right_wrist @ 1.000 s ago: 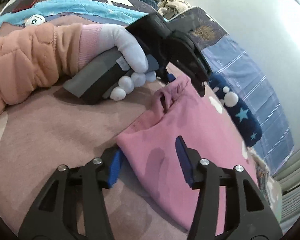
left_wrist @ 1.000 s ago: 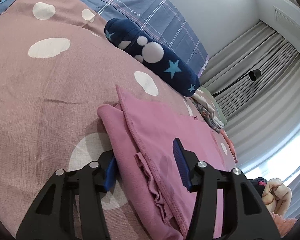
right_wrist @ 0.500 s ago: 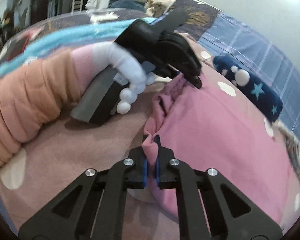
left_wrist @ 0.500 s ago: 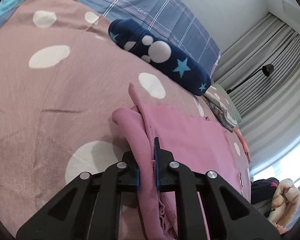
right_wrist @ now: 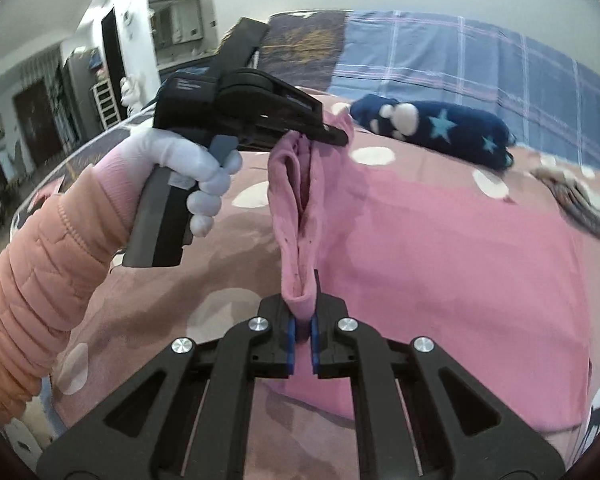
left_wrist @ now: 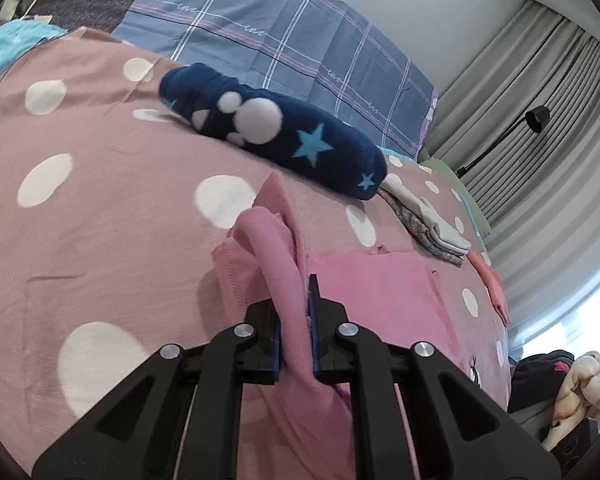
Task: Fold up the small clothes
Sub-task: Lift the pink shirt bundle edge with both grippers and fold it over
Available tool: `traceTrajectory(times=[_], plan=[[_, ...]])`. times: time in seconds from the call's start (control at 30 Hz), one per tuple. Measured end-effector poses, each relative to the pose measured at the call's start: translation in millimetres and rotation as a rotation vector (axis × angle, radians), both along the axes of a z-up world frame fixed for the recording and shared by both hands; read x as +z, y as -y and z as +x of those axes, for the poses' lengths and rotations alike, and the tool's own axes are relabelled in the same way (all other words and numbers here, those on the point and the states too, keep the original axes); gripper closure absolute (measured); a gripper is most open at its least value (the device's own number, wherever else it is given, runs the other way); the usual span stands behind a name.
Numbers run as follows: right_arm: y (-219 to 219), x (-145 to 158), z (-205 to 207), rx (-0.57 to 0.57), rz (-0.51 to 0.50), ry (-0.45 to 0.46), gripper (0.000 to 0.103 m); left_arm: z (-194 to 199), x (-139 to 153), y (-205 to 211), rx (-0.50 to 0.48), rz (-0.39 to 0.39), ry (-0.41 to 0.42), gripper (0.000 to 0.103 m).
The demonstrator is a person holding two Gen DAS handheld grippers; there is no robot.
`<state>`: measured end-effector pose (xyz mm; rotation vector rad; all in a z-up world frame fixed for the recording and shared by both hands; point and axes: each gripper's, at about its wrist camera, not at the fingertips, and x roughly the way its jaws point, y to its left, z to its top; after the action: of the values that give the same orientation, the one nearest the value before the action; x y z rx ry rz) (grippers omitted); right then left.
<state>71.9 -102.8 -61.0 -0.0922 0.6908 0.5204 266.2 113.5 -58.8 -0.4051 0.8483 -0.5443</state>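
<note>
Each handheld gripper is built of matte black plastic linkage arms, joined by round silver screw heads. The fingers (left_wrist: 315, 322) are faced with thin blue pads. The left gripper (right_wrist: 332, 136), as seen from the right wrist camera, is made up of a boxy black housing above a grey pistol-style handle with a grey trigger. A white knitted glove (right_wrist: 188, 168) is worn, with a pink ribbed cuff and a quilted peach-orange jacket sleeve (right_wrist: 32, 280) behind it.
</note>
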Motion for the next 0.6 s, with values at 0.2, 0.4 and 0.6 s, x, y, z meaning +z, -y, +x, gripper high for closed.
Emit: traceTrajectory(times=[0.2, 0.4, 0.6], plan=[[42, 7, -3, -0.047, 0.076, -0.004, 0.098, 3, 12, 38, 0.003, 0.046, -0.003, 0.093], [87, 8, -13, -0.101, 0.132, -0.010, 0.098, 5, 24, 91, -0.033, 0.048, 0.016, 0.093], [148, 0, -19, -0.187, 0.225, -0.052, 0.098, 6, 26, 168, -0.114, 0.096, 0.027, 0.093]])
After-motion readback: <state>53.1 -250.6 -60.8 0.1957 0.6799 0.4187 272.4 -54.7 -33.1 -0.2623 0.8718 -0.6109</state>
